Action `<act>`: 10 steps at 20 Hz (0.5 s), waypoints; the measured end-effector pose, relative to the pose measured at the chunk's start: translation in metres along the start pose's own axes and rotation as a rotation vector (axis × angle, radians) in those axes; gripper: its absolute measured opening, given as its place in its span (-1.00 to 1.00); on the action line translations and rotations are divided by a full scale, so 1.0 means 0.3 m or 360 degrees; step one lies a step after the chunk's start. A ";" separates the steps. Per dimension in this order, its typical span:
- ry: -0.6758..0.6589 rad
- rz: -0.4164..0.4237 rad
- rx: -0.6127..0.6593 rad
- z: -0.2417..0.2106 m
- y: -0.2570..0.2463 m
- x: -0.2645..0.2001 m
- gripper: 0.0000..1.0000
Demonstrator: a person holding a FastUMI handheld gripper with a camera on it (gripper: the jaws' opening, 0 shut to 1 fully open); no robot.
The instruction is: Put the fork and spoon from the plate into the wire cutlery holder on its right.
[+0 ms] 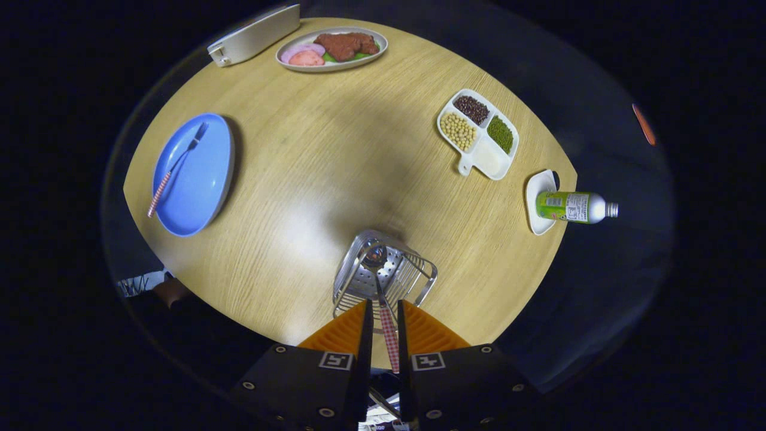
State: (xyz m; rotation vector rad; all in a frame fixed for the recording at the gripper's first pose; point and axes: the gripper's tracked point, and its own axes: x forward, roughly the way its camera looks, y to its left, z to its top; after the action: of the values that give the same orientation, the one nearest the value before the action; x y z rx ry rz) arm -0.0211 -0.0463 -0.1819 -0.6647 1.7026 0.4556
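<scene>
Round wooden table (311, 179) in a dark booth. Blue plate (200, 179) sits well left of the gripper (383, 317), fork (179, 164) lying on it, tines toward the far side, checked handle near. Wire cutlery holder (383, 278) stands just ahead of the fingers. Spoon (383, 293) is clamped between both fingers by its checked handle, long axis running straight ahead, bowl down inside the holder. Farther off: divided bean dish (479, 134), food plate (332, 48), bottle (574, 206) on a small white saucer (535, 209).
</scene>
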 end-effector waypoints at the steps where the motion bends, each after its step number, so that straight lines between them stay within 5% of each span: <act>1: -0.0064 0.0022 0.0033 0.021 0.017 -0.021 -0.54; 5: -0.0235 0.0059 0.0031 0.048 0.087 -0.075 -0.27; 8: -0.0352 0.0082 0.0093 0.082 0.150 -0.116 0.35; 10: -0.0404 0.0088 0.0109 0.097 0.196 -0.125 0.56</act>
State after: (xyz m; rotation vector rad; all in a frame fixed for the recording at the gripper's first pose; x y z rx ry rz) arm -0.0320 0.0236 -0.1552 -0.4893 1.4917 0.4963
